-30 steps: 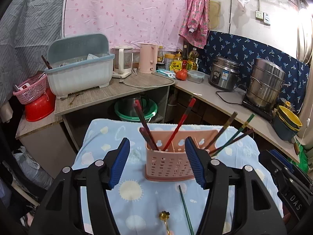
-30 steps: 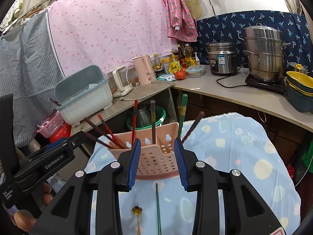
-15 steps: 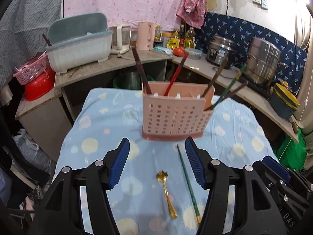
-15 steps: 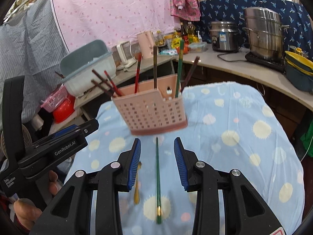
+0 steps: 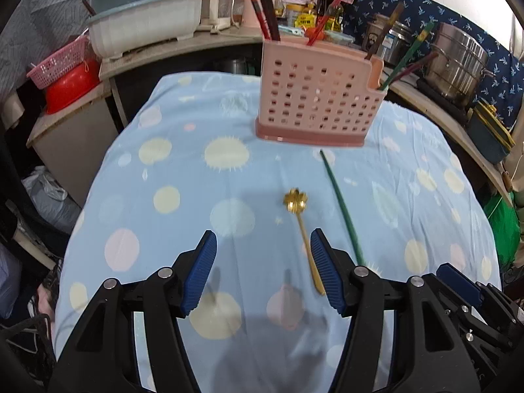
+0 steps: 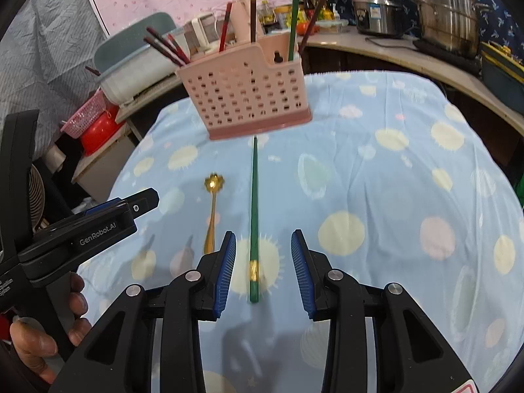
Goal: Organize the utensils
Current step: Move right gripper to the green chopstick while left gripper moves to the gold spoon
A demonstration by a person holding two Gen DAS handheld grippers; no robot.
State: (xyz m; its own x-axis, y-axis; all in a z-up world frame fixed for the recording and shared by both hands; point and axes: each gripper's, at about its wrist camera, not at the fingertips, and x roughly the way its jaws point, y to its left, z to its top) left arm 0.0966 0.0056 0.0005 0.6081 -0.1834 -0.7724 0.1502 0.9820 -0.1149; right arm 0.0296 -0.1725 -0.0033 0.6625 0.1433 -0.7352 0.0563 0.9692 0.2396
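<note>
A pink perforated utensil holder stands at the far side of the blue spotted tablecloth, with several chopsticks upright in it. A green chopstick and a gold flower-headed spoon lie loose on the cloth in front of it. My left gripper is open and empty, with the spoon's handle beside its right finger. My right gripper is open and empty, its jaws either side of the chopstick's near end.
A counter behind holds a grey dish tub, a kettle, bottles and steel pots. A pink basket and a red bowl sit at the left. The left gripper shows in the right wrist view.
Both grippers have pulled back and tilted down from the holder. The spoon and green chopstick now lie close in front of the jaws. Both jaws stay open.
</note>
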